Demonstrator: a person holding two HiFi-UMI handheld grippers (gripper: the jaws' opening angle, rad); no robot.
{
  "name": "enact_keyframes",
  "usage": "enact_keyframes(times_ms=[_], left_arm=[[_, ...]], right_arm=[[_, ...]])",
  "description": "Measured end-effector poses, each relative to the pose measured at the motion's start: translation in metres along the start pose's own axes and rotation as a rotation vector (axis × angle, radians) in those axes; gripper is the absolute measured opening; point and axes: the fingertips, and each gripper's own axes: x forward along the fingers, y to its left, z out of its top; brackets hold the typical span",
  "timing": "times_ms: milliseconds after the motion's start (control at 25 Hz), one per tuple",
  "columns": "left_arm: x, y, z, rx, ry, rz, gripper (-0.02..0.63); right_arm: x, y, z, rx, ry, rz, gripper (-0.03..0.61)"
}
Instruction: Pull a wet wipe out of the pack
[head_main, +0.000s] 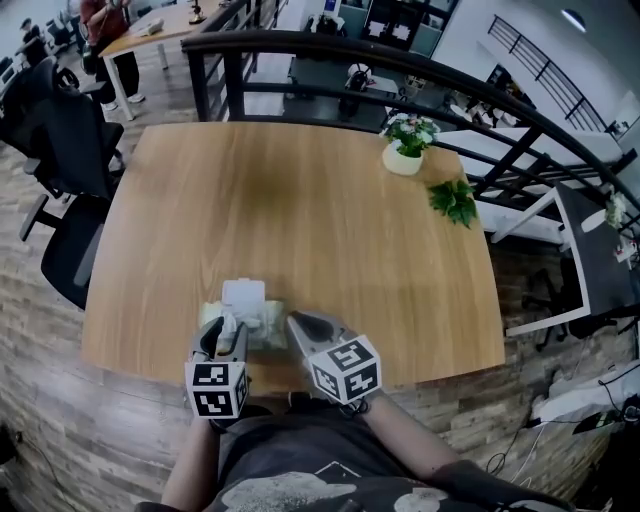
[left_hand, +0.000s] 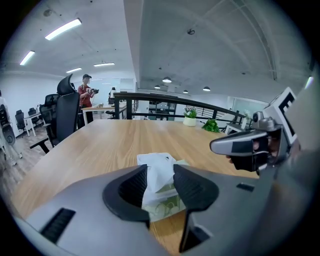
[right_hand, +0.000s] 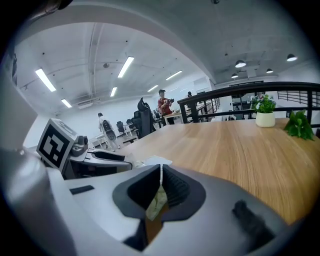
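Observation:
A pale green wet-wipe pack (head_main: 268, 325) lies near the table's front edge, and a white wipe (head_main: 243, 295) sticks up from its top. In the left gripper view the wipe (left_hand: 157, 167) rises from the pack (left_hand: 167, 205) between the jaws of my left gripper (left_hand: 160, 182). That gripper is open and its pads are not pressing the wipe. My right gripper (right_hand: 161, 175) is at the pack's right end (head_main: 295, 320). Its jaws are nearly together, with a thin edge of the pack (right_hand: 156, 202) pinched between them.
A small potted plant (head_main: 405, 145) and a loose green sprig (head_main: 455, 200) stand at the far right of the wooden table (head_main: 300, 210). Beyond the table's far edge runs a black railing (head_main: 330, 45). Office chairs (head_main: 60, 140) are at the left.

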Motion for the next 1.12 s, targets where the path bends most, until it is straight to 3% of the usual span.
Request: enact_keyframes(times_ms=[160, 400, 720, 1120], left_arm=[[0.000, 0.004, 0.000, 0.005, 0.006, 0.006, 0.158], [-0.006, 0.014, -0.004, -0.003, 0.019, 0.001, 0.040], [-0.010, 0.021, -0.008, -0.001, 0.027, -0.028, 0.023], [-0.010, 0.031, -0.014, 0.016, 0.058, -0.060, 0.023]], right_arm=[[0.007, 0.000, -0.002, -0.002, 0.010, 0.010, 0.028], [0.019, 0.011, -0.007, -0.010, 0.045, 0.030, 0.028], [0.032, 0.031, -0.012, 0.027, 0.069, 0.096, 0.028], [0.054, 0.048, -0.025, -0.055, 0.167, 0.115, 0.031]])
